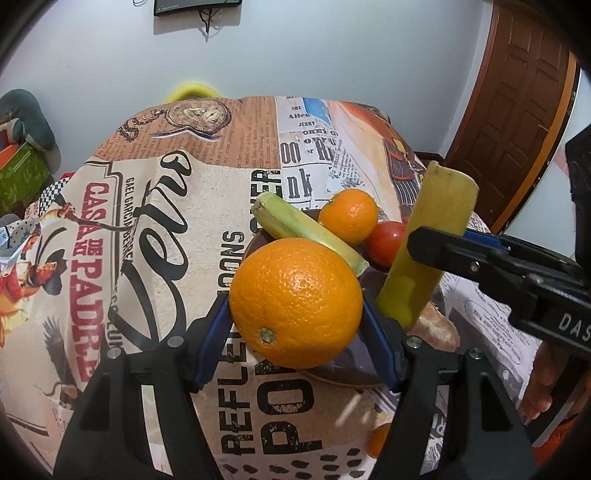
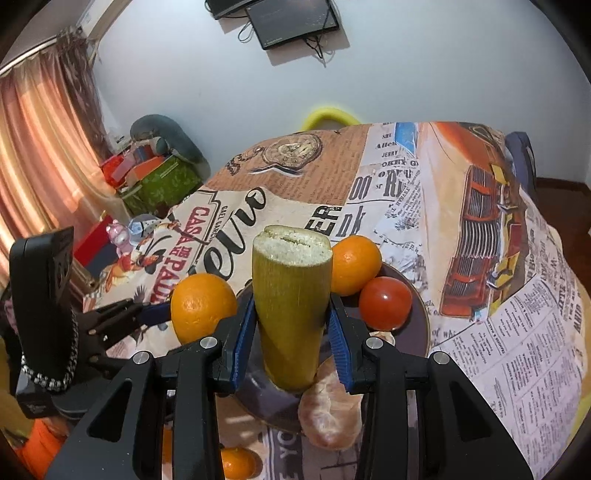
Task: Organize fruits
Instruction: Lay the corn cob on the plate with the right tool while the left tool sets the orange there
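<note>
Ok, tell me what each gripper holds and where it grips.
Left gripper clamps the big orange across its sides. Right gripper clamps the yellow-green stalk piece around its lower middle.

Printed newspaper-collage tablecloth (image 2: 461,177) is lying spread beneath and beyond the fingers. Wall-mounted dark screen (image 2: 291,20) is hanging high above them; orange curtain (image 2: 40,140) is hanging far left. Brown wooden door (image 1: 517,110) is standing beyond them, right.

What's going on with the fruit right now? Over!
Left gripper jaws clamped on big orange. Right gripper jaws clamped on cut banana piece. Both above dark plate; small orange and tomato on it.
</note>
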